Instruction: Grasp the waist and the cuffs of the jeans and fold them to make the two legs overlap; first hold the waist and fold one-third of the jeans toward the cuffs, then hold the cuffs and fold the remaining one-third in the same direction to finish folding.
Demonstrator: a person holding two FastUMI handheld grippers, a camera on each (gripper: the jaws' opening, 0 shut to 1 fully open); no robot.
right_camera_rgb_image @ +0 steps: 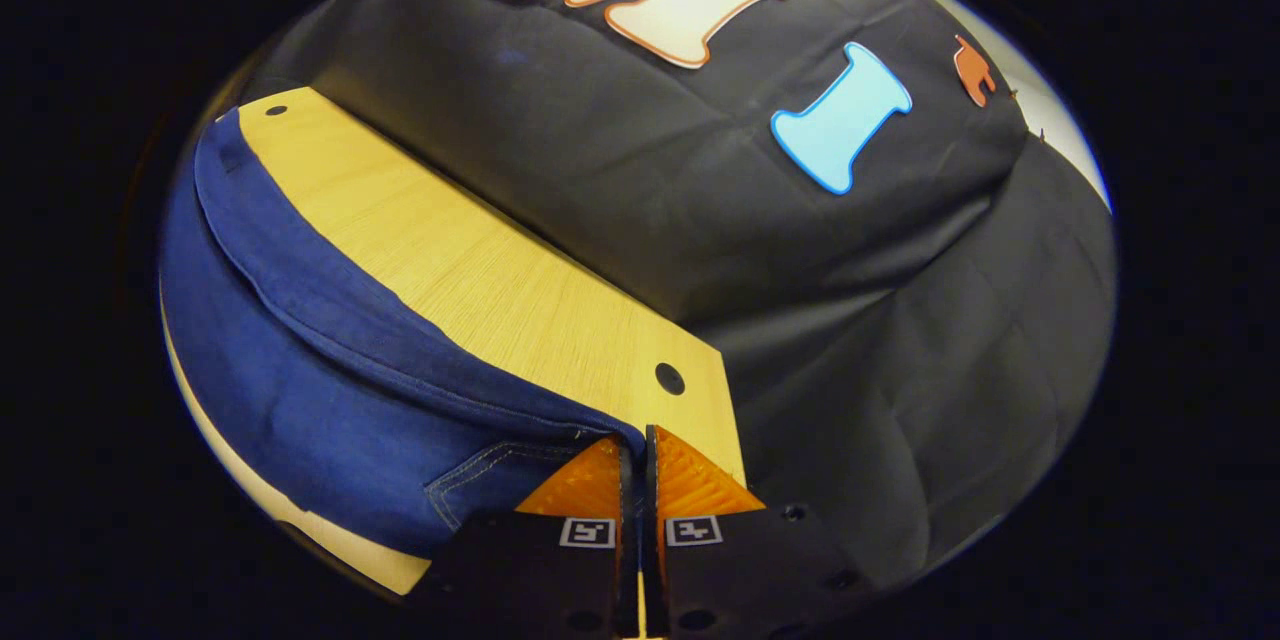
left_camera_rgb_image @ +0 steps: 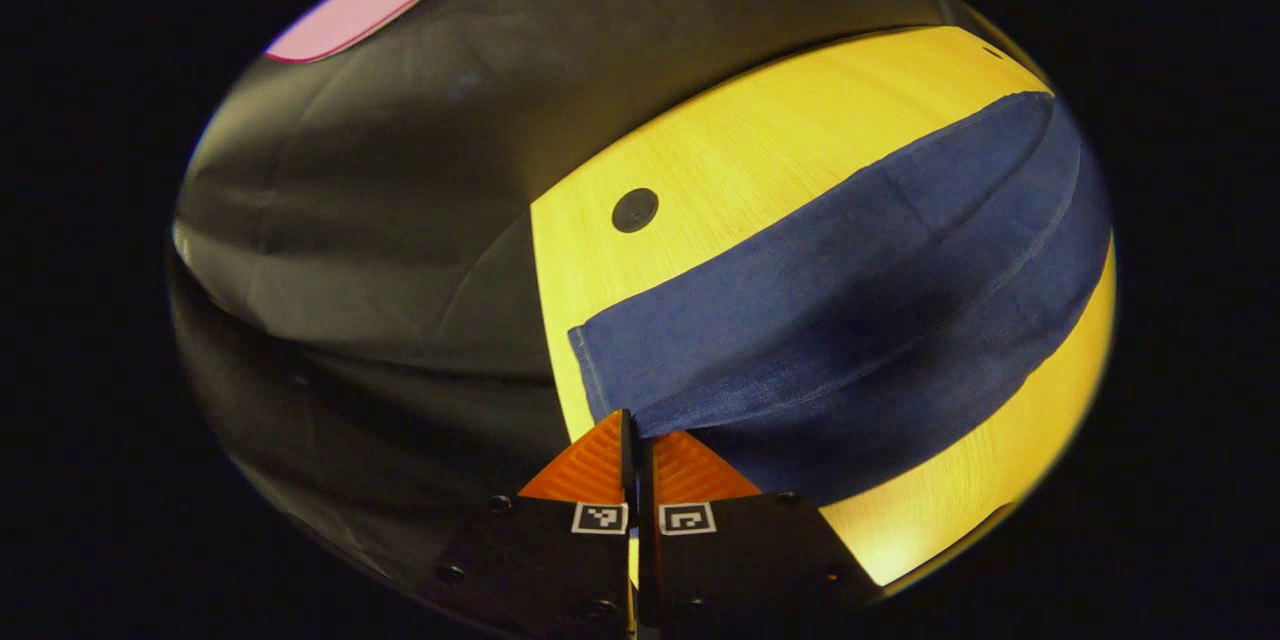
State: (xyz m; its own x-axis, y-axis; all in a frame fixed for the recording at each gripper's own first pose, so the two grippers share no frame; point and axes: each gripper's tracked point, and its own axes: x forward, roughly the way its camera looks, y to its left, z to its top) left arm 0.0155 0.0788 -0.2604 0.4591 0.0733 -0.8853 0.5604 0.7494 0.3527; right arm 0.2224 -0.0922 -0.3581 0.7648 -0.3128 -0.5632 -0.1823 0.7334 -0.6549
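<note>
Pinching denim, the left hand-held gripper is closed on a cuff corner of the jeans and the right hand-held gripper is closed on the waist end near a pocket. The legs already overlap lengthwise along the desk; both thirds-folds look still undone. The jeans stretch away from each gripper's tips.

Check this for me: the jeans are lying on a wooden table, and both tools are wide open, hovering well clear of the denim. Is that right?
Not quite. The jeans do lie on the wooden table, but neither tool is open. In the left gripper view the left tool has its fingers closed at the denim's edge, and in the right gripper view the right tool is closed at the fabric near the stitched pocket.
</note>
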